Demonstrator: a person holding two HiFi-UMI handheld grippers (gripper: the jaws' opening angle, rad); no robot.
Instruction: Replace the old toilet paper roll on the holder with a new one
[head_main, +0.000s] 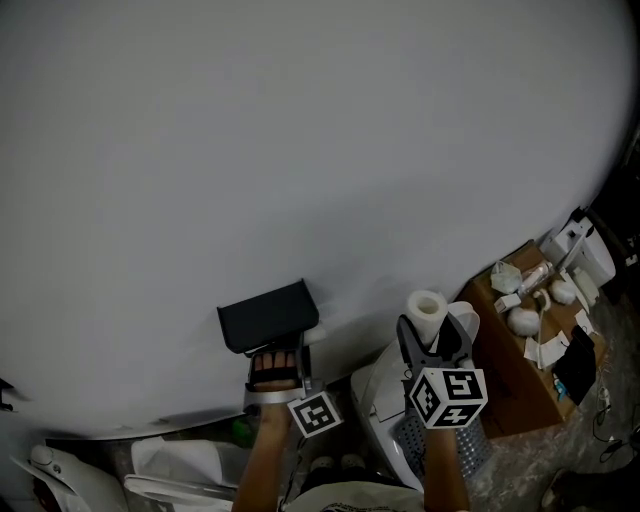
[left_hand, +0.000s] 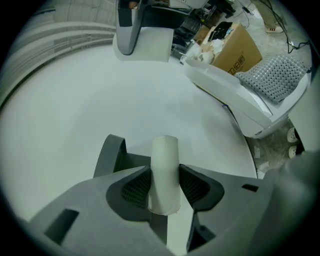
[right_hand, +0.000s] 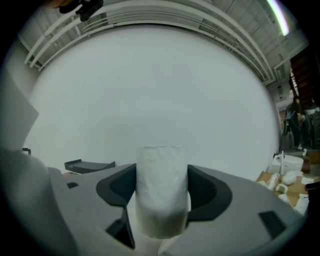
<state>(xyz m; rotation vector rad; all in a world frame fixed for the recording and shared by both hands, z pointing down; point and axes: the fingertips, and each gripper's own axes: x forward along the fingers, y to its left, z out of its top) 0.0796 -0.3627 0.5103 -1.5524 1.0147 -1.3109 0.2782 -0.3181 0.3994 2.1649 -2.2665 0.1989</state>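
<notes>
- The old roll (left_hand: 165, 155), a thin pale tube, is clamped upright in the left hand-held gripper (left_hand: 164, 176). Both pads are pressed against its sides, with the jaws set fairly narrow.
- In the head view, the left hand-held gripper (head_main: 272, 362) is seen just below the black holder (head_main: 268, 315), at its 6 o'clock. The holder is mounted on the white wall (head_main: 300, 150).
- The new roll (right_hand: 161, 200) is gripped by the right hand-held gripper (right_hand: 161, 175). The jaws are spread wide around its thick body, and its top stands above them.
- In the head view, the new roll (head_main: 428, 310) is found at 3 o'clock of the holder, apart from it.
- A cardboard box (head_main: 520, 385) is seen at 3 o'clock of the right hand-held gripper (head_main: 430, 345).
</notes>
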